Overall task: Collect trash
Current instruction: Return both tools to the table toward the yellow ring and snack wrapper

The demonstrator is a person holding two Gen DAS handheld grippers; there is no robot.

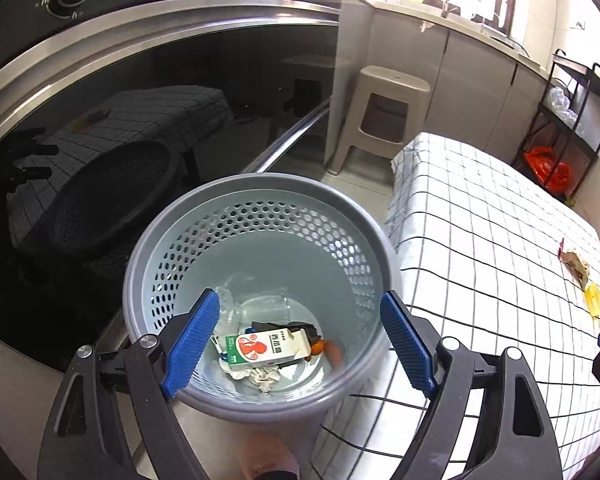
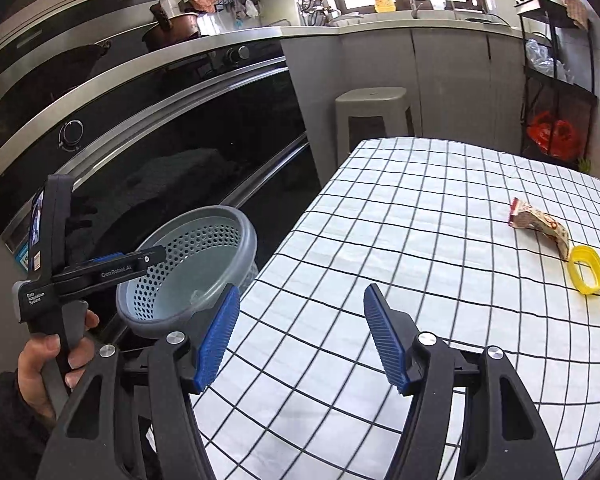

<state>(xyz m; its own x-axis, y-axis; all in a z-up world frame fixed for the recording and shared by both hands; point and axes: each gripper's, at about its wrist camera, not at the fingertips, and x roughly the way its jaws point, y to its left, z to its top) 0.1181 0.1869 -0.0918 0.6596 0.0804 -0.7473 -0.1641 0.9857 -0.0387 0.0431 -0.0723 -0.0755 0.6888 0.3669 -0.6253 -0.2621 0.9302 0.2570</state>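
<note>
Grey perforated plastic bin [image 1: 260, 216] stands on the floor just beside the bench [image 1: 480, 240], which is covered in a white cloth with a black grid. Bin contents, seen from the left wrist view: a green-and-white carton [image 1: 266, 346] lying on its side, a clear plastic cup [image 1: 266, 308], crumpled white paper [image 1: 262, 376], a dark scrap and something orange [image 1: 326, 348] next to the carton.

Left gripper [image 1: 300, 340] hovers over the bin mouth, its blue-padded jaws wide apart with nothing between them; in the right wrist view a hand [image 2: 56, 356] grips its handle.

Right gripper [image 2: 300, 336] is over the near part of the bench, jaws apart and empty, pointing across the cloth.

Trash on the bench, toward its far right side: a crumpled red-and-beige wrapper [image 2: 540, 224] and a yellow plastic ring [image 2: 588, 276], the two lying just beside each other, well apart from both grippers.

Surroundings: a black glass-fronted oven [image 2: 180, 152] with steel trim behind the bin, a beige plastic stool [image 2: 372, 112] past the far end of the bench, and a black metal rack [image 2: 556, 80] holding a red bag [image 2: 552, 136] at right
</note>
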